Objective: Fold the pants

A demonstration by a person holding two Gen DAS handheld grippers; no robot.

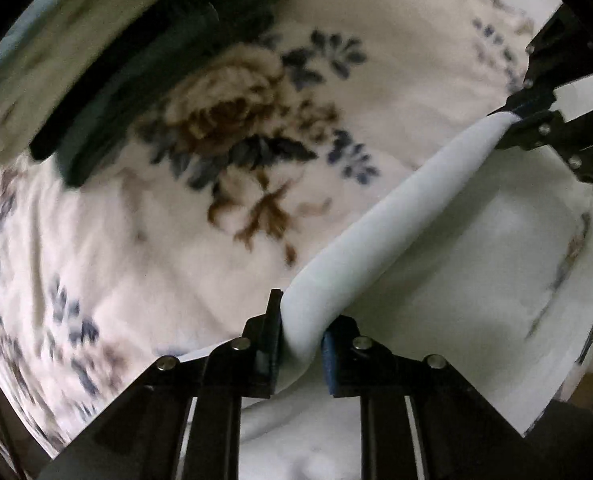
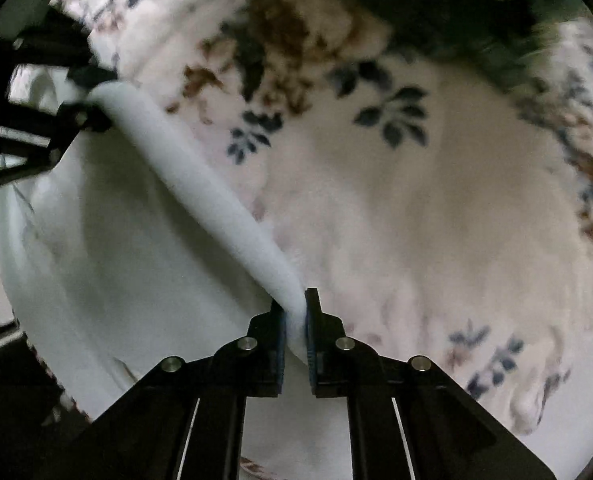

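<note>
You are pinching the white pants (image 1: 384, 240) edge in both clamped grippers, left (image 1: 302, 344) and right (image 2: 295, 320), fabric stretching between them above the floral blanket (image 1: 200, 128).

I read this as a home bedroom: a soft cream fleece blanket printed with brown roses and blue leaves (image 1: 232, 120) fills the frame.

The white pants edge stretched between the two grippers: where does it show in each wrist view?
Left wrist view: the white pants edge runs from the left gripper at bottom centre up to the right gripper at upper right.
Right wrist view: it runs from the right gripper at bottom centre up to the left gripper at upper left.
Shared landmark: the brown rose on the floral blanket.
</note>
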